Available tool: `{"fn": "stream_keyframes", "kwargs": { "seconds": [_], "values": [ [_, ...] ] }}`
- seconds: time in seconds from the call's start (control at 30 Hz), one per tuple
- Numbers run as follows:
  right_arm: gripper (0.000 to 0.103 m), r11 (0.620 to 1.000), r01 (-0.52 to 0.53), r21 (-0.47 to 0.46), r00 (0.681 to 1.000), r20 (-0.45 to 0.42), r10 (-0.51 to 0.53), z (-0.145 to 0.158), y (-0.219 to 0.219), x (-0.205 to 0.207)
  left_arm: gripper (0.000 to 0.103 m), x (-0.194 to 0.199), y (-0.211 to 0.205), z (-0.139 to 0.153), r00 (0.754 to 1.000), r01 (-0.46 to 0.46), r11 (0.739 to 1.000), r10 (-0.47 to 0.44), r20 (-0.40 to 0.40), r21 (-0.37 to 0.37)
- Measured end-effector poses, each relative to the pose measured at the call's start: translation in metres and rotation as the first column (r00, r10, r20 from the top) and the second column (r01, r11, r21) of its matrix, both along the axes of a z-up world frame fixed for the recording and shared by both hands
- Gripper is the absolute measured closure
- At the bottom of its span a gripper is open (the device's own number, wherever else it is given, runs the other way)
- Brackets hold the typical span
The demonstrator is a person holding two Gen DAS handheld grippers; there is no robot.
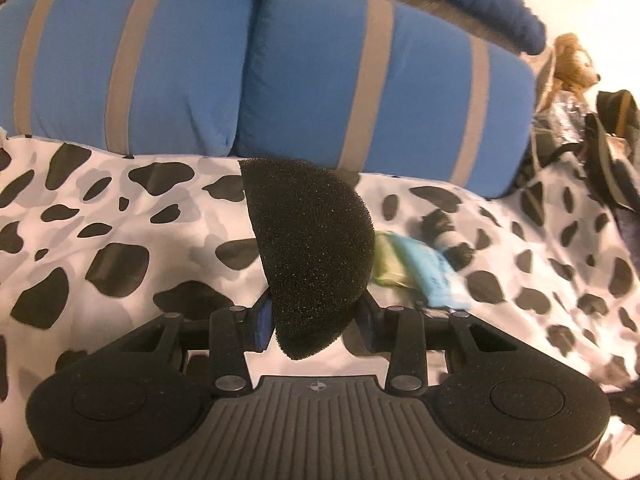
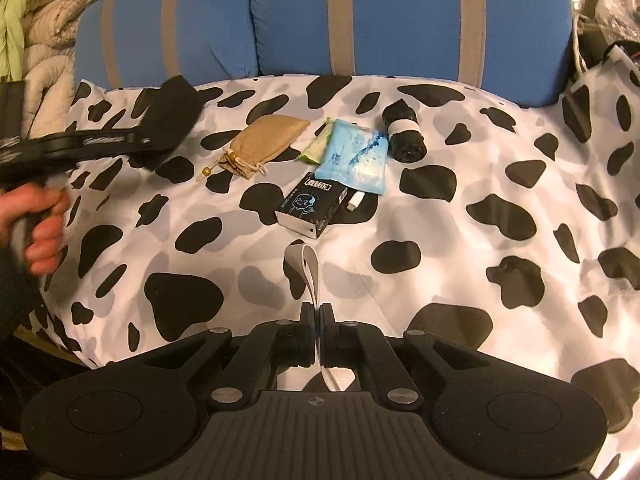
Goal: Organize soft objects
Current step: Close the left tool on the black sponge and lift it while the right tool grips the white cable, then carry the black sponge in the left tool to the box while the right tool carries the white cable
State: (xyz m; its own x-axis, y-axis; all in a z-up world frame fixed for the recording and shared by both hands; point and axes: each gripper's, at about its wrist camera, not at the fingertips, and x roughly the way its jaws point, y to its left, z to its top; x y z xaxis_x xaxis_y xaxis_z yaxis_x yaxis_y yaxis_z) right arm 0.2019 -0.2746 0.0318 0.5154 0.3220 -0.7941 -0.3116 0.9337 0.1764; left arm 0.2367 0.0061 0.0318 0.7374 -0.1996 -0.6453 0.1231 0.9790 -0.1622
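- Left gripper (image 1: pixel 312 320): closed partway on a black half-round foam sponge (image 1: pixel 308 252), lifted above the cow-print bedspread (image 1: pixel 120 220); light, squashy, best pinched at the thick lower edge.
- Right gripper (image 2: pixel 318 320): clamped fully on a limp grey-white fabric strap (image 2: pixel 310 272), loop drooping forward; floppy, likely slips unless gripped mid-length.

Black foam sponge (image 1: pixel 310 256), white bedsheet (image 2: pixel 440 240) with black and grey cow spots, blue pillows (image 2: pixel 400 16) with grey stripes, tan drawstring pouch (image 2: pixel 264 142), pale blue tissue pack (image 2: pixel 356 156), black box (image 2: pixel 310 210), white strap (image 2: pixel 310 266).
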Motion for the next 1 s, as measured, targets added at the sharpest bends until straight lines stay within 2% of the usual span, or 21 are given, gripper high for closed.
{"fn": "stream_keyframes", "kwargs": {
  "seconds": [0.2, 0.4, 0.73, 1.0],
  "values": [
    [0.099, 1.000, 0.003, 0.023, 1.000, -0.005, -0.003, 0.002, 0.003, -0.007, 0.063, -0.039, -0.009, 0.008, 0.999, 0.032, 0.999, -0.032, -0.009, -0.001],
    [0.099, 1.000, -0.022, 0.019, 1.000, 0.000, 0.022, 0.002, 0.013, -0.014, 0.063, -0.070, -0.008, 0.008, 0.999, 0.021, 1.000, -0.021, -0.031, 0.011],
    [0.099, 0.999, 0.007, 0.034, 1.000, -0.006, -0.006, 0.002, 0.013, -0.038, 0.063, -0.112, -0.011, 0.013, 0.996, 0.083, 0.997, -0.083, -0.021, 0.006],
    [0.099, 0.998, 0.018, 0.054, 1.000, -0.027, -0.017, -0.001, 0.016, -0.061, 0.063, -0.145, -0.012, 0.011, 0.990, 0.130, 0.991, -0.130, -0.046, 0.004]
  ]
}}
